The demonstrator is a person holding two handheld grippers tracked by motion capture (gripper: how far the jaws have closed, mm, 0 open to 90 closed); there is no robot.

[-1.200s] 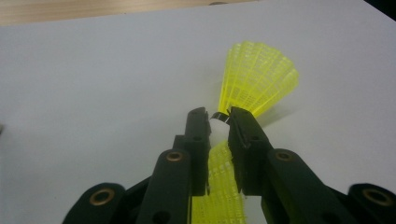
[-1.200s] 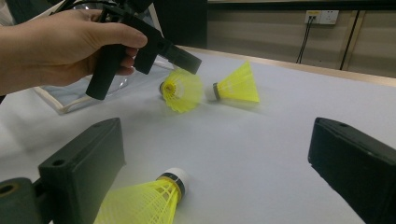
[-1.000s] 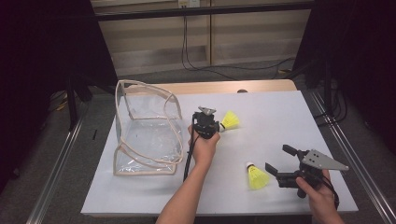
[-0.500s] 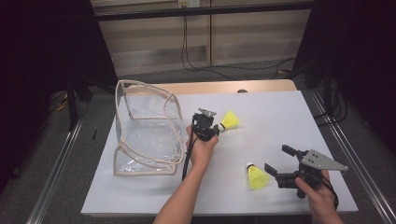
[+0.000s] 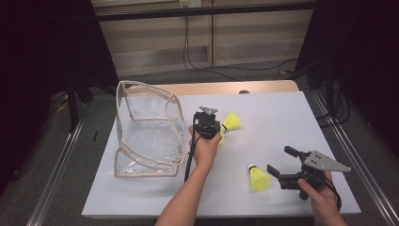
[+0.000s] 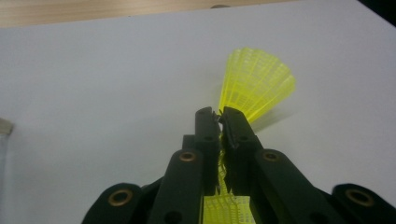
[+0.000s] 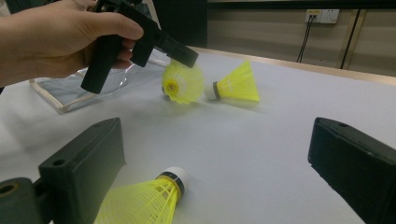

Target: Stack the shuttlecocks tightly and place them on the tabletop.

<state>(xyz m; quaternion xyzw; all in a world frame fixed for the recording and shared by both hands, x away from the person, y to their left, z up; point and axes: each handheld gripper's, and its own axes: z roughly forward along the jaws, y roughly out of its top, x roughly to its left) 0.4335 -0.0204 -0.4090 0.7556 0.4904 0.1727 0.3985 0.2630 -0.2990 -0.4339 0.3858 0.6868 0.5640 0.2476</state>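
My left gripper [image 6: 219, 112] is shut on the mesh skirt of a yellow shuttlecock [image 6: 229, 207], just over the white table. In the right gripper view, a hand holds that gripper [image 7: 187, 58] with the pinched shuttlecock [image 7: 182, 84] hanging from it. A second yellow shuttlecock [image 6: 257, 84] lies on its side just beyond, seen in the high view [image 5: 231, 122] right of the left gripper [image 5: 217, 134]. My right gripper [image 5: 281, 161] stands open near the front right. A third shuttlecock [image 7: 144, 200] lies between its jaws, white cap forward.
A clear plastic bag [image 5: 150, 136] with beige trim stands open at the left of the white table [image 5: 282, 113], close beside the left hand. A wooden strip borders the table's far edge. Metal rails run along both sides on the floor.
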